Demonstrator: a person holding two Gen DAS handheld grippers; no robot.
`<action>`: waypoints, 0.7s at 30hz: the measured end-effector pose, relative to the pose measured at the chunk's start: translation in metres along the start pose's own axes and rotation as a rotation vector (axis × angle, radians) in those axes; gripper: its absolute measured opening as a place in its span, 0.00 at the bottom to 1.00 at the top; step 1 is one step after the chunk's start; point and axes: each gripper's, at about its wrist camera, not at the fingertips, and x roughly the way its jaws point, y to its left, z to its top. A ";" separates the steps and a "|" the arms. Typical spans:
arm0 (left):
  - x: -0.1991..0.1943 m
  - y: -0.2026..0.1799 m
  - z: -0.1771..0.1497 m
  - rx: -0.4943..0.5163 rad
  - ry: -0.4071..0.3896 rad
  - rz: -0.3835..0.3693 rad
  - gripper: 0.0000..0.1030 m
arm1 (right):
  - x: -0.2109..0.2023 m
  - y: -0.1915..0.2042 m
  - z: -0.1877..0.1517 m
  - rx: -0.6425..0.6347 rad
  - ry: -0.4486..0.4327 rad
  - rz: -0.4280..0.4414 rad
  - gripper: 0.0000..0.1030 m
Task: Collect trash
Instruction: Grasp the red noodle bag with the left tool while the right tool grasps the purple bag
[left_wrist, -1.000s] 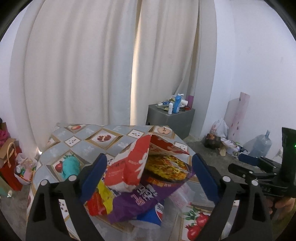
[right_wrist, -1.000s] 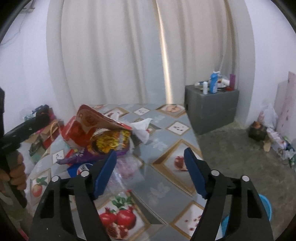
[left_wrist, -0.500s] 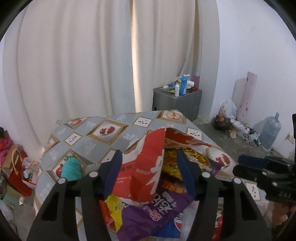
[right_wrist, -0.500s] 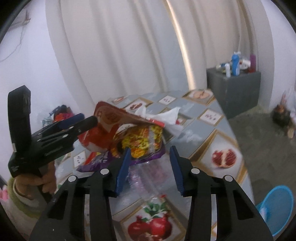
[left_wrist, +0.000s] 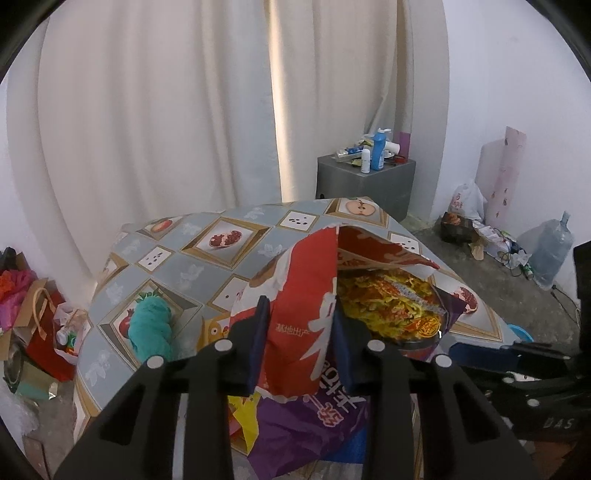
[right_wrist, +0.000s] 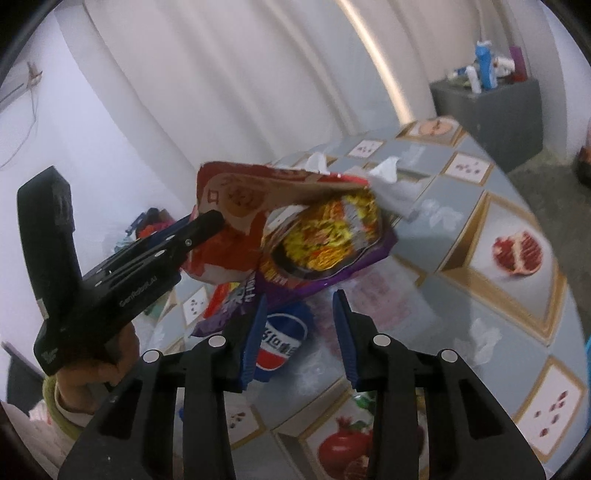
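Observation:
A heap of wrappers lies on the patterned table. On top is a red snack bag, over a purple noodle bag with a yellow noodle picture. My left gripper is closing, and its pads press both sides of the red bag's near fold. From the right wrist, the left gripper bites the red bag from the left. My right gripper is closing just below the purple bag. A Pepsi label and clear plastic lie between its pads, not pinched.
A white tissue pokes out behind the heap. A teal cloth lies on the table's left side. On the floor are a grey cabinet with bottles, a water jug, a blue bin and a red gift bag.
The left jaws narrowed from wide apart onto the red bag. The right gripper rolled, swung in toward the heap and lower, and its jaws narrowed.

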 end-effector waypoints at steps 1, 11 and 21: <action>0.000 0.001 -0.001 -0.006 0.000 -0.003 0.30 | 0.002 0.000 0.000 0.010 0.003 0.006 0.33; -0.001 0.007 -0.003 -0.042 -0.009 -0.019 0.30 | 0.023 -0.012 0.004 0.117 0.013 0.048 0.21; -0.002 0.010 -0.005 -0.056 -0.013 -0.019 0.30 | 0.036 -0.026 0.002 0.255 0.048 0.137 0.18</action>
